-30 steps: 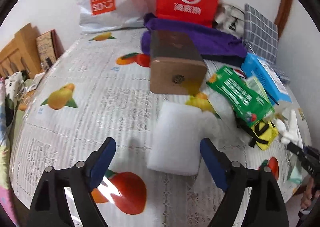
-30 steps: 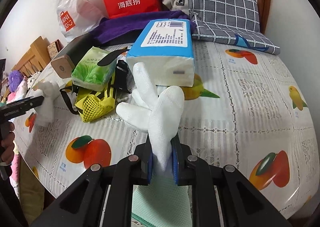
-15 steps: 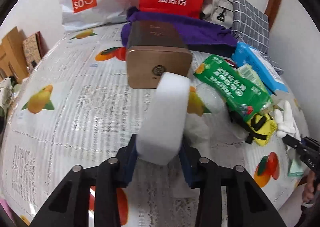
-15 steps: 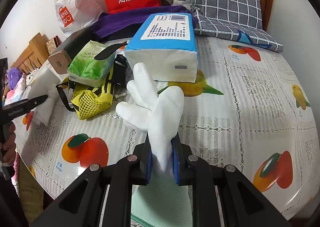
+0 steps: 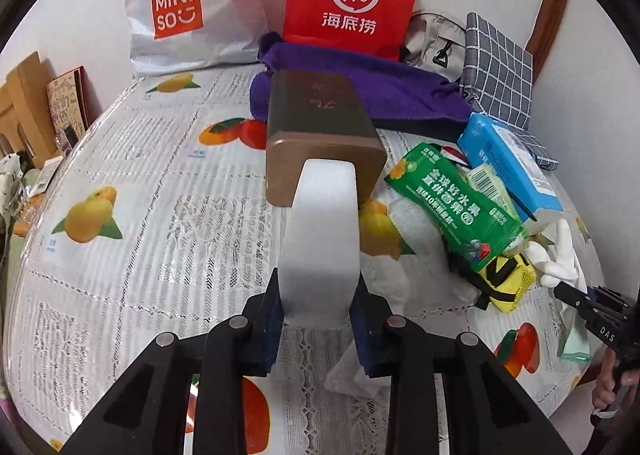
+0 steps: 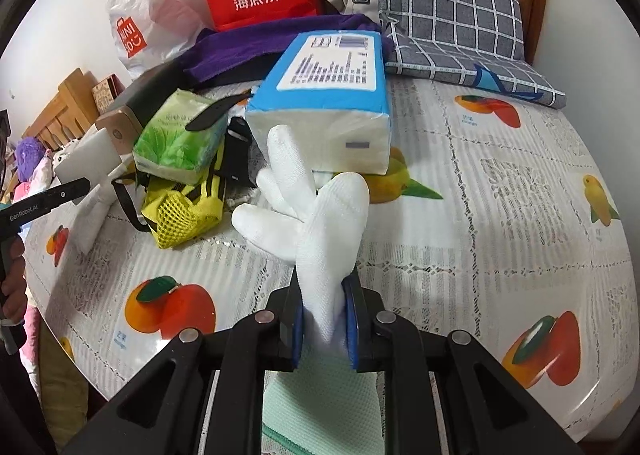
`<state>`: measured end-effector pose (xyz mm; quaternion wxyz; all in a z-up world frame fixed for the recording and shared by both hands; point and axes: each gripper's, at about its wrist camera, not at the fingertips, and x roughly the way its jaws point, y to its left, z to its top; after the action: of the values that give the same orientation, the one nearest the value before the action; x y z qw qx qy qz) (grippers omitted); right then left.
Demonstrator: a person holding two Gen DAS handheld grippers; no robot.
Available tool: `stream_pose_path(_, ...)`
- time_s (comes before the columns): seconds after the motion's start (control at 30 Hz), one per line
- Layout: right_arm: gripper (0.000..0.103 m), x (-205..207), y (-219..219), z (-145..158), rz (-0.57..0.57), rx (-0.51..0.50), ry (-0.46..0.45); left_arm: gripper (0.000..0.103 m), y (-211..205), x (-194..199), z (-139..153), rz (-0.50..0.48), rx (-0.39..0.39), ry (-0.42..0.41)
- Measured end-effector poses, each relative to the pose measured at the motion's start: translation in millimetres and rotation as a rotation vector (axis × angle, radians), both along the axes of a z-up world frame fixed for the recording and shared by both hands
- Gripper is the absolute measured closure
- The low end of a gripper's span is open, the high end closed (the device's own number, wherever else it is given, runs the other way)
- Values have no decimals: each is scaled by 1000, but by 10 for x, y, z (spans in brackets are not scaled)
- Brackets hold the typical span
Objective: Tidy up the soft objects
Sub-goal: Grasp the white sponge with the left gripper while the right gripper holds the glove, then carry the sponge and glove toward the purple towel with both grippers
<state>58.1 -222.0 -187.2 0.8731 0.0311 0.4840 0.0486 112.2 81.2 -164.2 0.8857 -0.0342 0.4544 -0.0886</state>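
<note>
Barely begun: left tongs (image 5: 318, 319) closing on sponge (image 5: 320, 243) above desk (image 5: 160, 255), right tongs (image 6: 323, 329) clamping glove (image 6: 320, 223); tissue packs (image 6: 176, 139), mesh bag (image 6: 182, 215) unsorted.

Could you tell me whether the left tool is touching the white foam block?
Touching. In the left wrist view the left tool has both blue pads against the sides of the white foam block, and its jaws are closing on it.
</note>
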Motion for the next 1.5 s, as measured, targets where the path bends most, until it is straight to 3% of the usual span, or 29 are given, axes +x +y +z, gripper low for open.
stream_pose_path(0.33, 90, -79, -31, 366, 35, 58, -79, 75, -27, -94, 301, 9, 14, -40)
stream_pose_path(0.53, 90, -40, -13, 697, 42, 54, -142, 75, -29, -51, 542, 40, -8, -51)
stream_pose_path(0.67, 90, 74, 0, 856, 38, 48, -157, 74, -81, 37, 721, 48, 18, -71)
stream_pose_path(1.0, 90, 543, -52, 1121, 15, 53, -179, 74, -169, 411, 1010, 64, 43, -88)
stream_pose_path(1.5, 90, 1477, -5, 1277, 19, 74, -179, 74, -133, 1106, 1160, 100, 63, -75)
